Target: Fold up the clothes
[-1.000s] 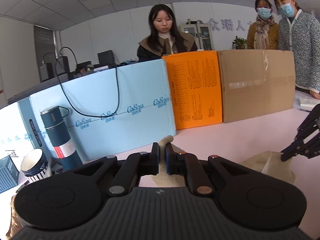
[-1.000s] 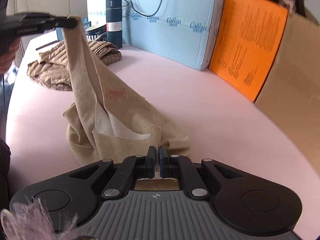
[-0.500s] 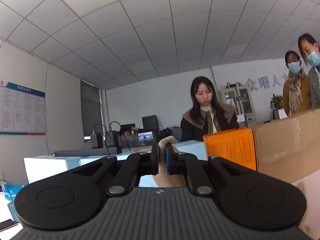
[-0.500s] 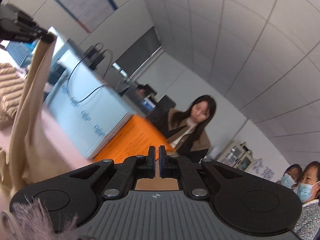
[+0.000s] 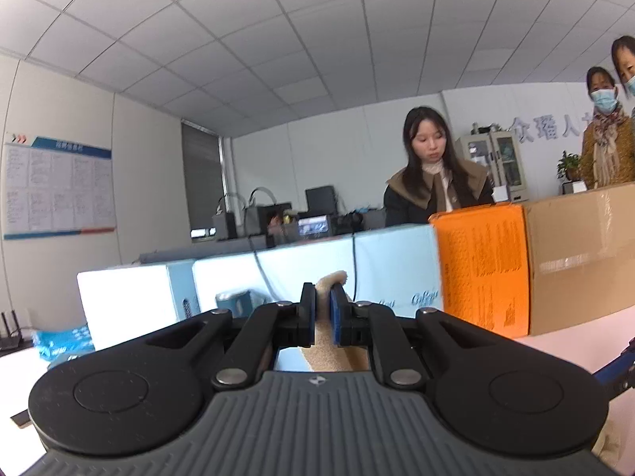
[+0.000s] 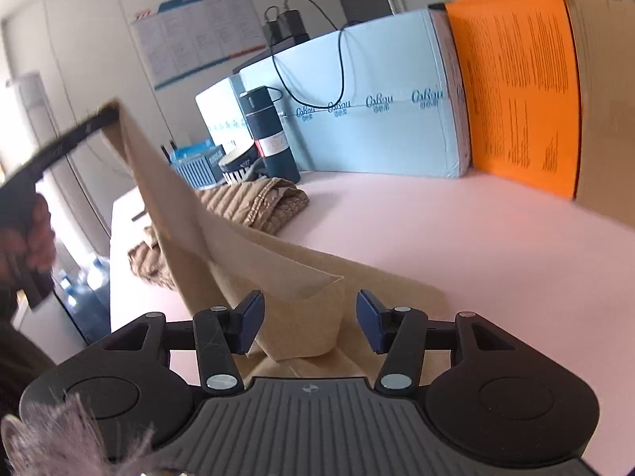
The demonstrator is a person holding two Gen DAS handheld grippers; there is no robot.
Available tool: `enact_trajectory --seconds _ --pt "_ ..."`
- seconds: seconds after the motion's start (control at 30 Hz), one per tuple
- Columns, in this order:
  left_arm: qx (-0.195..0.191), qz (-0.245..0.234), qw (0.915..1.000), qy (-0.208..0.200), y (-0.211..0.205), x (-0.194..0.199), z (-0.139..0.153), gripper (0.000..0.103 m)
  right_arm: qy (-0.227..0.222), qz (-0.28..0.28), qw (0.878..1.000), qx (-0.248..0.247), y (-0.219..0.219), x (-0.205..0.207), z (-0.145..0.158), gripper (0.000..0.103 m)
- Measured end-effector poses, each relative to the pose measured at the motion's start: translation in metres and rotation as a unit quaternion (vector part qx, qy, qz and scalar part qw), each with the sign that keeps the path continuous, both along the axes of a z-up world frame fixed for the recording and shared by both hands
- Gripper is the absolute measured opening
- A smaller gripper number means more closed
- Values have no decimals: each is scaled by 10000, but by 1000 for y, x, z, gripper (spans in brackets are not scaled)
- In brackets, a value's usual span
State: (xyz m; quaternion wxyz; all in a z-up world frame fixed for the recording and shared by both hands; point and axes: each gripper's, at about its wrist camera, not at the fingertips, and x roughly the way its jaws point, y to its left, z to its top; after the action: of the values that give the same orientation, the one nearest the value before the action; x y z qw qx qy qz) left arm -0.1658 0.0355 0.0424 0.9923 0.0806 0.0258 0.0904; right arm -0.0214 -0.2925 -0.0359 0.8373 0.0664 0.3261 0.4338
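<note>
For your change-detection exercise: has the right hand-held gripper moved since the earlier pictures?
Yes. The right hand-held gripper has tipped back down: the pink table fills its view again, not the ceiling, and it has opened.

Office, grid-tile drop ceiling (image 5: 278, 39) above the jaws, wall notice chart (image 5: 59, 188) far left, monitors and chargers (image 5: 278, 218) on desks ahead, glass-door cabinet (image 5: 494, 166) far right

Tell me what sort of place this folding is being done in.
Most likely an office, not a home: a grid-tile ceiling, a printed notice board on the wall, and desks with monitors behind the pink table where the beige garment lies.
</note>
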Motion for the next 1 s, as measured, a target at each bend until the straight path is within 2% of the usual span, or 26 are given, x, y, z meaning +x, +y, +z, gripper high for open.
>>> enact_trajectory --seconds 0.17,0.23,0.4,0.53,0.63,0.77,0.87,1.0 --pt "-451 808 9926 783 33 0 -43 8 216 107 9997 -94 22 16 -19 50" --pt "-611 1004 9874 1062 42 -4 -58 8 303 150 9993 -132 31 22 -26 50" --pt "-732 1250 9783 1484 53 -11 -84 8 519 257 9981 -226 53 38 -45 51" --pt "-817 1286 9761 1548 52 1 -92 8 659 397 9966 -296 71 47 -57 51" --pt "-780 1226 9779 1506 49 -1 -92 8 554 725 9953 -320 85 40 -53 51" --pt "-775 1133 9781 1568 43 19 -88 8 468 853 9948 -314 94 39 -52 51" --pt "-756 1083 9783 1597 40 23 -89 8 677 779 9945 -155 92 46 -56 51" --pt "-754 1027 9784 1626 38 26 -90 8 1172 576 9913 153 86 54 -69 52"
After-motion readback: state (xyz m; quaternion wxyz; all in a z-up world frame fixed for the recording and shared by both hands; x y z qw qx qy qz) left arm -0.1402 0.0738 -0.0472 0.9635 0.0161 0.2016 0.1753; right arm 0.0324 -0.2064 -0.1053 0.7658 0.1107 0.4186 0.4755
